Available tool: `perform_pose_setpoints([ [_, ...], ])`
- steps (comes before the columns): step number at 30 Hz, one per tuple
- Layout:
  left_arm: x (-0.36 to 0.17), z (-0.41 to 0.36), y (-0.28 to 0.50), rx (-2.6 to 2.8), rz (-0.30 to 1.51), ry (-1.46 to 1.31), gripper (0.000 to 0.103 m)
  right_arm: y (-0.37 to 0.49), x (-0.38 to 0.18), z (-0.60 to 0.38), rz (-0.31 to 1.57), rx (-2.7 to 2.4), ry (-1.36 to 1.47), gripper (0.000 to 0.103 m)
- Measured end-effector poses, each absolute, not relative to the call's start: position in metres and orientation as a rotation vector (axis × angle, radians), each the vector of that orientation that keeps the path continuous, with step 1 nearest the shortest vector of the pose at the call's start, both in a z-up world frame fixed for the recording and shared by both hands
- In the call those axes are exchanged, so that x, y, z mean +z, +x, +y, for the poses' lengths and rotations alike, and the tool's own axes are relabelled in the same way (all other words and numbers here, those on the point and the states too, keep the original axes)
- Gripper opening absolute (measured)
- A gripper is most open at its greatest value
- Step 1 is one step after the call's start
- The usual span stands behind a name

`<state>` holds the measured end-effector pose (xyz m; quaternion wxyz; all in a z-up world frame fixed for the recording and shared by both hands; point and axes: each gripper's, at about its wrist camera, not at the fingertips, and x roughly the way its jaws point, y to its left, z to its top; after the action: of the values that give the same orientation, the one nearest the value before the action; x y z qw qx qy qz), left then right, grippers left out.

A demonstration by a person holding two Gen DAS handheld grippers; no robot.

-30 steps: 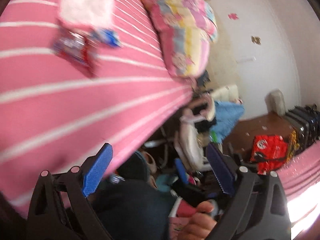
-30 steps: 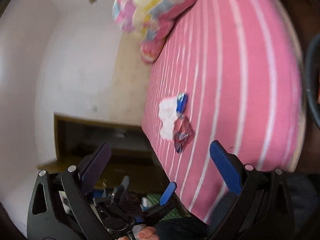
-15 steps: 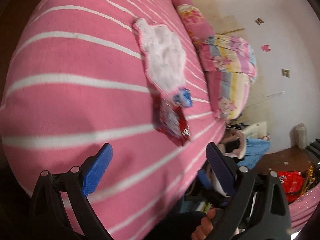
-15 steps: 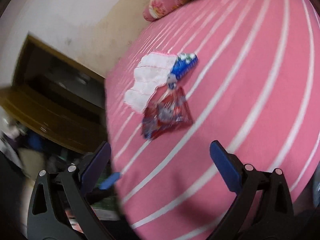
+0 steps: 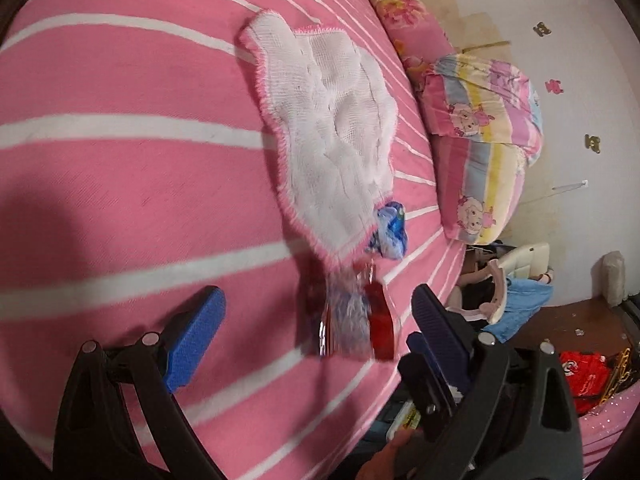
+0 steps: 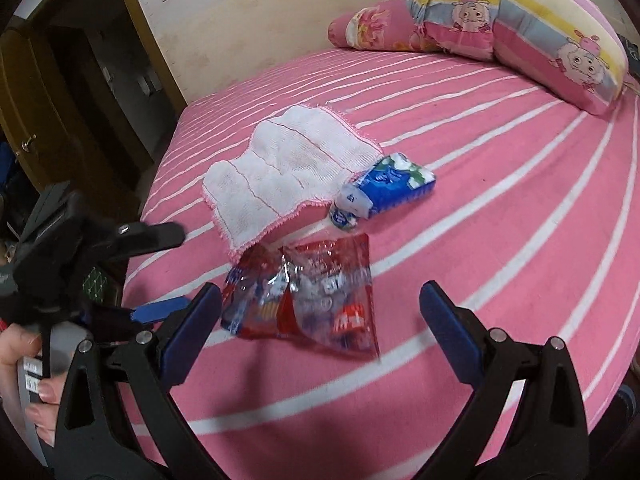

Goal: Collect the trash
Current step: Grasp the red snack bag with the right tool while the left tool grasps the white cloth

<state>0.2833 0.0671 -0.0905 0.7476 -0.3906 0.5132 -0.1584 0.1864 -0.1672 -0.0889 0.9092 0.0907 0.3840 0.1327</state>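
Right wrist view: nearest, the right gripper [image 6: 320, 320] hangs wide apart and empty just above the bed [image 6: 500, 240], its fingers straddling the red wrapper [image 6: 304, 300], which lies flat and crinkled on the striped cover. At the left edge of that view the left gripper [image 6: 160, 272] is seen from the side, held by a hand [image 6: 28, 376]; in its own view it [image 5: 316, 320] is also spread wide with nothing between the pads, the same wrapper [image 5: 348, 320] ahead of it.

Just past the wrapper sits a small crumpled scrap [image 6: 342, 218], touching the blue packet [image 6: 388, 188]. Beside both, the white cloth [image 6: 288, 164] is spread out; whether it counts as trash I cannot tell. Pillows [image 6: 520, 24] rest at the far end.

Nothing seems collected yet: all the litter is on the bed, and no bin or bag shows. The wrapper looks like the first pick, with packet and scrap to follow.
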Motion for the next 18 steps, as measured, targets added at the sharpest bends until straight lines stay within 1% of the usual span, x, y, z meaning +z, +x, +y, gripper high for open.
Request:
perform_pose_setpoints([
  [2, -0.092, 0.063, 0.294, -0.342, 1.128, -0.859, 0.09, 0.195, -0.089, -0.163, 0.79, 0.275, 0.166, 0.098],
  [5, -0.095, 0.06, 0.31, -0.344, 1.138, -0.885, 0.09, 0.205, -0.093, -0.159, 0.795, 0.276, 0.124, 0.095],
  [7, -0.096, 0.058, 0.32, -0.345, 1.139, -0.887, 0.09, 0.21, -0.098, -0.157, 0.812, 0.278, 0.104, 0.09],
  [9, -0.096, 0.054, 0.329, -0.346, 1.138, -0.877, 0.089, 0.215, -0.103, -0.157, 0.831, 0.278, 0.091, 0.081],
  [12, -0.096, 0.047, 0.34, -0.343, 1.132, -0.856, 0.088, 0.222, -0.111, -0.155, 0.872, 0.272, 0.066, 0.071],
  [14, -0.097, 0.044, 0.345, -0.33, 1.142, -0.838, 0.073, 0.221, -0.115, -0.154, 0.888, 0.278, 0.06, 0.07],
  [15, -0.098, 0.043, 0.348, -0.32, 1.146, -0.837, 0.072, 0.221, -0.117, -0.152, 0.887, 0.276, 0.046, 0.07],
  [16, -0.099, 0.043, 0.348, -0.309, 1.143, -0.836, 0.068, 0.221, -0.118, -0.151, 0.886, 0.274, 0.03, 0.07],
  [17, -0.098, 0.043, 0.348, -0.3, 1.142, -0.823, 0.058, 0.221, -0.12, -0.15, 0.886, 0.272, 0.021, 0.069],
  [18, -0.098, 0.042, 0.349, -0.293, 1.144, -0.805, 0.053, 0.221, -0.121, -0.149, 0.885, 0.27, 0.012, 0.067],
])
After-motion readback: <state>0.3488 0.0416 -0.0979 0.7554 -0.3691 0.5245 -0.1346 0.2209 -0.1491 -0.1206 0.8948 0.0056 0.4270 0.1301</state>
